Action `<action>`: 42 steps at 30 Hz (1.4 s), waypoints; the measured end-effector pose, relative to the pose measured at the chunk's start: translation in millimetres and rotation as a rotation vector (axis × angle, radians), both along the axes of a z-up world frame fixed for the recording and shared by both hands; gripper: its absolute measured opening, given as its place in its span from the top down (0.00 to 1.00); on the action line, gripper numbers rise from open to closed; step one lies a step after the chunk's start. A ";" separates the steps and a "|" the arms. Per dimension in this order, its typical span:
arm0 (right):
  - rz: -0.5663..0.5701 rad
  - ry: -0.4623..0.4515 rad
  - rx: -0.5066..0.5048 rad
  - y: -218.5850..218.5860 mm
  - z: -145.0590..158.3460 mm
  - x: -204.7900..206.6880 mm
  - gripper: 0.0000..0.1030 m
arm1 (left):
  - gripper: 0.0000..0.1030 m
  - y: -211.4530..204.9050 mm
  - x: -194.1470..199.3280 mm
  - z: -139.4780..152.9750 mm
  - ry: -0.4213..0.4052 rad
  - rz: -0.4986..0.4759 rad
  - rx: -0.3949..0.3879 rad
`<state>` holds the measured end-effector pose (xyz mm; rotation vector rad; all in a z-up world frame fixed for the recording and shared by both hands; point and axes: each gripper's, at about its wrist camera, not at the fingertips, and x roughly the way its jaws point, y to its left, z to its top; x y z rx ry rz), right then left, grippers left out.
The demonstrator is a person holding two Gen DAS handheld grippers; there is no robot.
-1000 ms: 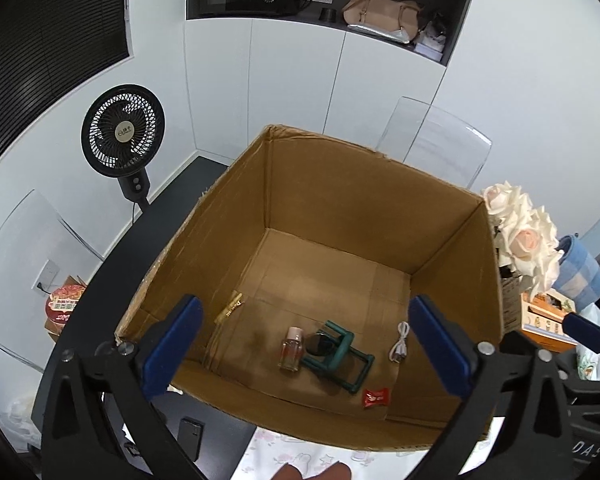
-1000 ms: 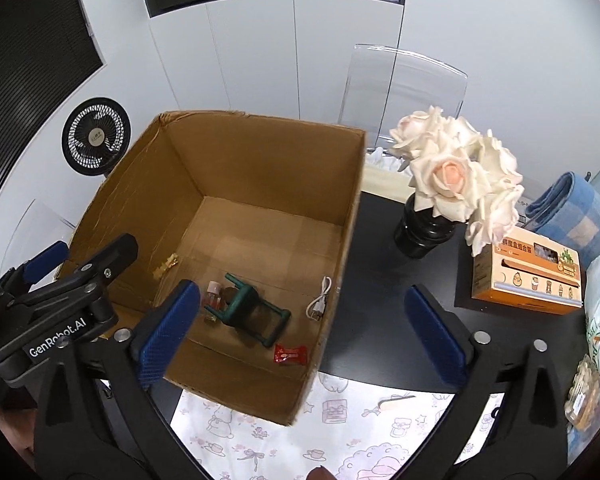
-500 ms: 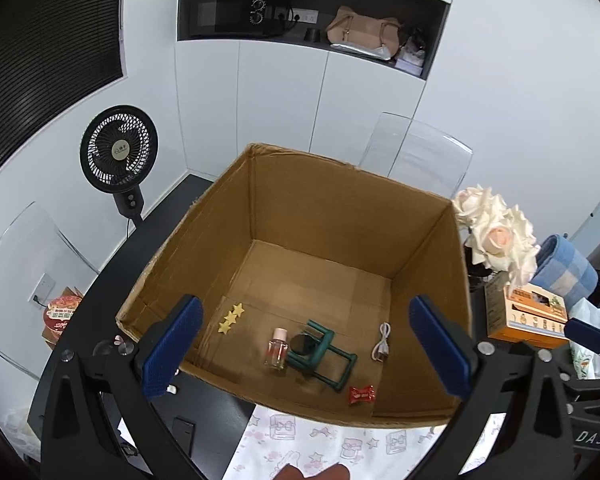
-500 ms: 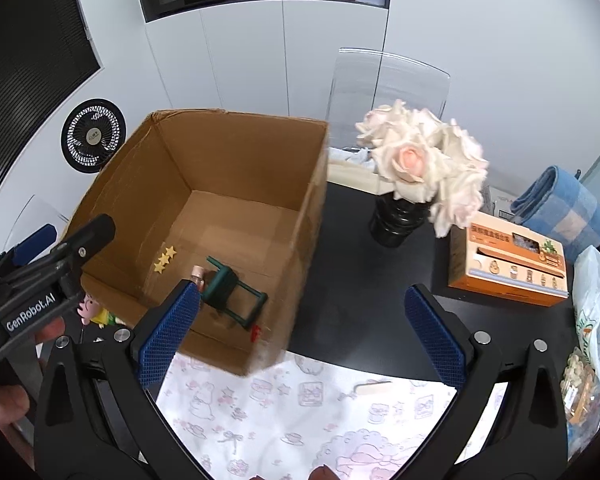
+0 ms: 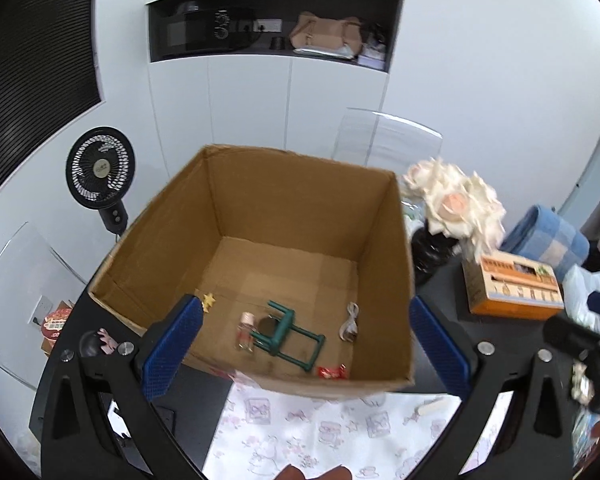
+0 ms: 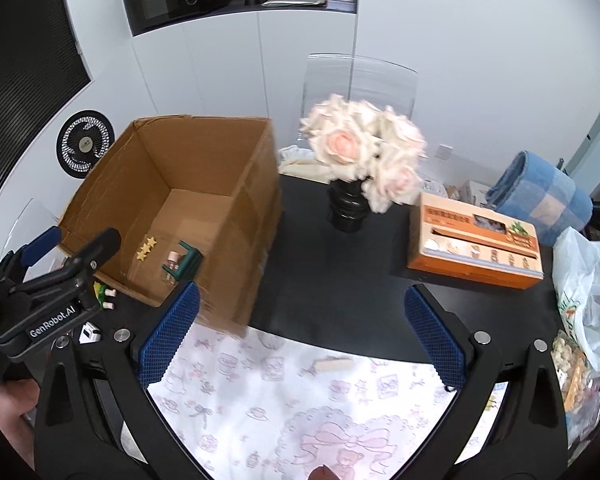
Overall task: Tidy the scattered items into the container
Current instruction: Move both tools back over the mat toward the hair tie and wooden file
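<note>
Both claws are wide open and hold nothing: the left claw (image 5: 306,344) hangs above the cardboard box (image 5: 384,248), and the right claw (image 6: 300,328) hangs over a patterned cloth (image 6: 292,408). A small wooden piece (image 6: 334,365) lies on the cloth just ahead of the right claw, on the black counter (image 6: 340,272).

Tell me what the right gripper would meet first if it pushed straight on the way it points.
The right gripper, open and empty, points over the patterned cloth toward the black vase of roses; probably the vase first, though depth is unclear.

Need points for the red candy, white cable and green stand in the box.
red candy (image 5: 332,372), left wrist view, middle of the wrapper.
white cable (image 5: 350,323), left wrist view, middle of the coil.
green stand (image 5: 284,322), left wrist view, its top frame.
</note>
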<state>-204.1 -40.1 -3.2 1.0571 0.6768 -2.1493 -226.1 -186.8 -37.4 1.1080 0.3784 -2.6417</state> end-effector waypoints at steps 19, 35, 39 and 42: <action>-0.124 -0.010 -0.029 157.8 14.5 -43.4 0.00 | 0.01 149.2 5.5 -32.5 -0.083 -0.228 0.028; -0.230 -0.121 -0.031 248.9 -59.6 -93.4 0.00 | 0.01 225.5 -6.5 -112.8 -0.214 -0.316 0.004; -0.249 -0.151 -0.017 260.5 -86.9 -109.2 0.00 | 0.01 228.6 -14.5 -137.8 -0.246 -0.315 0.010; -0.267 -0.173 -0.005 268.3 -107.8 -122.0 0.00 | 0.01 230.8 -21.2 -156.2 -0.269 -0.313 0.013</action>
